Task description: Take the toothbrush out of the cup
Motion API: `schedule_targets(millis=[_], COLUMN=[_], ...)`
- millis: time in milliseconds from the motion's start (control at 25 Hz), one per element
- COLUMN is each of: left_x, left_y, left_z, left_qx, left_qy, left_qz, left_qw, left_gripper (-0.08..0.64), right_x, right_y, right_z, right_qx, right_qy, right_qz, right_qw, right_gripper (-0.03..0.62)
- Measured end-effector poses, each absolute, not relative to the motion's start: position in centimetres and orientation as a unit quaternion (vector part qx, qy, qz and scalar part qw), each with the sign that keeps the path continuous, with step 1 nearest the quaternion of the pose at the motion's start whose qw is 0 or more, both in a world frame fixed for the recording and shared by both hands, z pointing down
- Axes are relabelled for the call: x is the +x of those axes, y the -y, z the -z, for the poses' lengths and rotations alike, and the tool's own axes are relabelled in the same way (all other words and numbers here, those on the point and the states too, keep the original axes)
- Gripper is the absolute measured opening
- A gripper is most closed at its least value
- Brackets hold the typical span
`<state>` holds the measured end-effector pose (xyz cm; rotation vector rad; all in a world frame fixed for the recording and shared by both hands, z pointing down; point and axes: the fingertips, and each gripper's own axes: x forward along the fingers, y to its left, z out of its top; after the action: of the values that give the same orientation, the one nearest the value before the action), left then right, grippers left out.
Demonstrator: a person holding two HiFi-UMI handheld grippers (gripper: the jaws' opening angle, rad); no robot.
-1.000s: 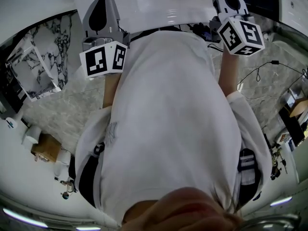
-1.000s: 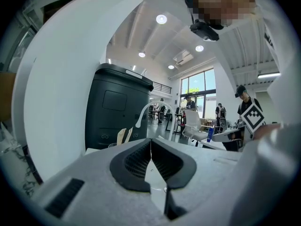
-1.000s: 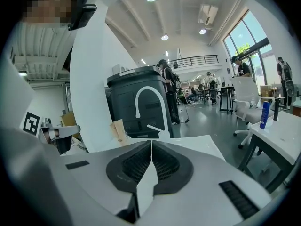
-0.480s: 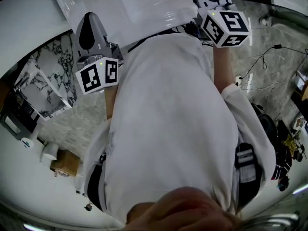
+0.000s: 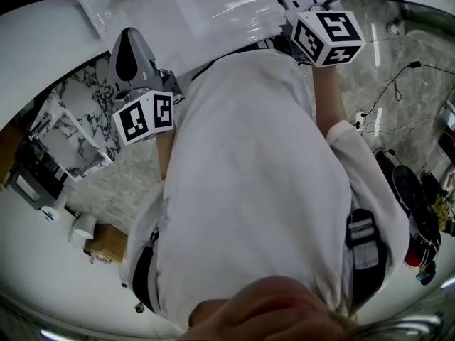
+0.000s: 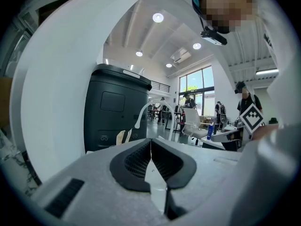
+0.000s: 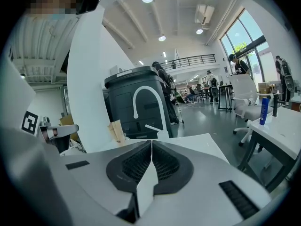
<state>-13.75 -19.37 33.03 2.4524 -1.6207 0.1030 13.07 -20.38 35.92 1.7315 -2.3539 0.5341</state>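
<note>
Currently left gripper [image 6: 150,147] and right gripper [image 7: 151,147] are sitting clenched, empty; toothbrush and cup aren't showing. Toothbrush probably light, stiff, slick; pinching its handle is looking safest.

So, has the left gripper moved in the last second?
No. The left gripper sits lower in the head view, but the marble panel beside it dropped likewise: the view itself shifted.
</note>
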Motion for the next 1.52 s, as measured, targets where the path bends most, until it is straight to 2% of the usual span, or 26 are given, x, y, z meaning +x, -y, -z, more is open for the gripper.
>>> schedule_targets(millis=[1240,1520], left_x=[-13.3,-13.8], left_y=[22.7,25.3], left_z=[-34.5,-35.3], left_qx=[0.815,0.811], left_qy=[0.571,0.575], left_qz=[-0.062,-0.072], left_qw=[0.079,0.08], left_gripper=[0.02,0.129], right_x=[12.8,12.6], right_y=[19.8,20.3], right_z=[-37.5,-37.4], right_qx=[0.55,0.548], right_qy=[0.804,0.805], right_qz=[-0.208,-0.209], right_qw=[0.091,0.088], right_gripper=[0.015,0.015])
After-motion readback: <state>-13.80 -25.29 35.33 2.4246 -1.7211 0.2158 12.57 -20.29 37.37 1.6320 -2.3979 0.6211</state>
